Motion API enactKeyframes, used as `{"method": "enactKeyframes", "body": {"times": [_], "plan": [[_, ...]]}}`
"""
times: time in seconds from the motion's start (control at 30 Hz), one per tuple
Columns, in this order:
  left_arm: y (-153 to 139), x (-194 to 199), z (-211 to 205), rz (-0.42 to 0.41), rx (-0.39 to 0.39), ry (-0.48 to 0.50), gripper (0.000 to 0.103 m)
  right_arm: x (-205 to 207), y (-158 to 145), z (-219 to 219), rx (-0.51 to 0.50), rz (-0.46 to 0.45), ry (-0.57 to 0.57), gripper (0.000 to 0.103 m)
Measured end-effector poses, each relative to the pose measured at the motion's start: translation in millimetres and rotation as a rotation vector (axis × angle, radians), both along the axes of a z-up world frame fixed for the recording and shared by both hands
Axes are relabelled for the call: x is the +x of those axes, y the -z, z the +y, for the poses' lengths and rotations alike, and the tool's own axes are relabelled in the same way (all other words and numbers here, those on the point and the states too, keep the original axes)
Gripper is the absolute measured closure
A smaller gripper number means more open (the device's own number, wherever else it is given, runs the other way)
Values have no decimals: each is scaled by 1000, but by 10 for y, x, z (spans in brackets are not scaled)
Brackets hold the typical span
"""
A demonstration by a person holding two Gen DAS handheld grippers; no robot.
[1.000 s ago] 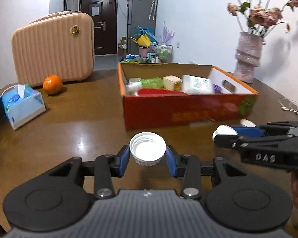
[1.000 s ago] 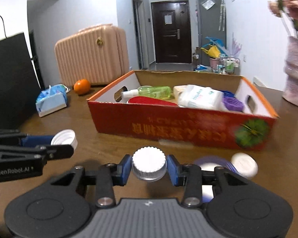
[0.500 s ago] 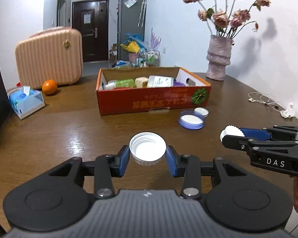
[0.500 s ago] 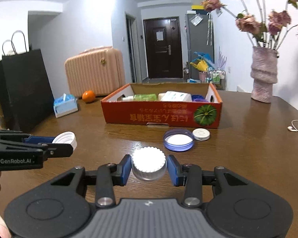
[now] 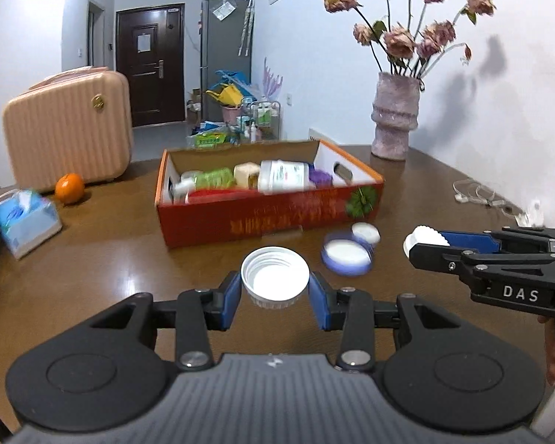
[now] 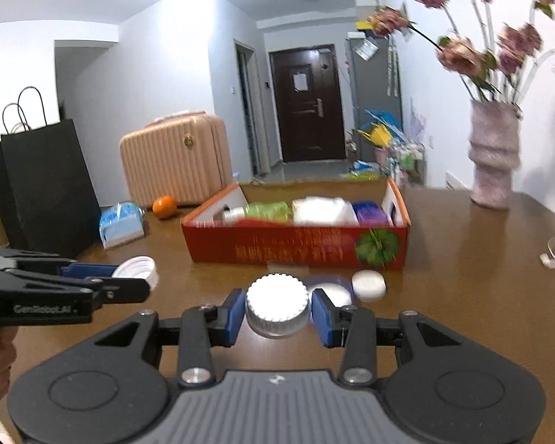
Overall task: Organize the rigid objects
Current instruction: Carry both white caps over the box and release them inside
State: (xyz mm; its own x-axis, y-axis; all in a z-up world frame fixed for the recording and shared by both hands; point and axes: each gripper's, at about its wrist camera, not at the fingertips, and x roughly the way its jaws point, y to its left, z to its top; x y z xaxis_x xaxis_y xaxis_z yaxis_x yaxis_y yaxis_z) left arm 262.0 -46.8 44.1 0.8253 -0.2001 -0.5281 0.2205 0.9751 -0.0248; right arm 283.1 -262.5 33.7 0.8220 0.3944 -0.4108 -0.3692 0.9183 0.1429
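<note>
Left wrist: white cap (image 5: 275,277) clamped between tool (image 5: 275,298) pads.

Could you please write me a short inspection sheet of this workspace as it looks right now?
Surface: brown wooden table, glossy.
Job's things: red cardboard box holding bottles; purple-rimmed lid and small white cap on the table in front of it.
Clutter: orange, tissue pack, pink suitcase, vase of flowers, black paper bags.
Grippers: left gripper shut on open white cap; right gripper shut on ribbed white cap.
Cables: white earphone cable by the wall.
Surroundings: dark door, grey cabinet.
</note>
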Motion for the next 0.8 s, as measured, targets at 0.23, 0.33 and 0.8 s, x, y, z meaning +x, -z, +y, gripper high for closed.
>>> {"method": "enactKeyframes", "body": {"times": [0.23, 0.33, 0.8], "plan": [[-249, 1176, 305, 36, -54, -9, 63, 1278, -310, 64, 113, 87, -111, 64], [-189, 1714, 388, 96, -59, -35, 63, 1876, -255, 153, 137, 190, -126, 64], [349, 2559, 483, 229, -10, -29, 57, 2680, 250, 579, 13, 354, -93, 60]]}}
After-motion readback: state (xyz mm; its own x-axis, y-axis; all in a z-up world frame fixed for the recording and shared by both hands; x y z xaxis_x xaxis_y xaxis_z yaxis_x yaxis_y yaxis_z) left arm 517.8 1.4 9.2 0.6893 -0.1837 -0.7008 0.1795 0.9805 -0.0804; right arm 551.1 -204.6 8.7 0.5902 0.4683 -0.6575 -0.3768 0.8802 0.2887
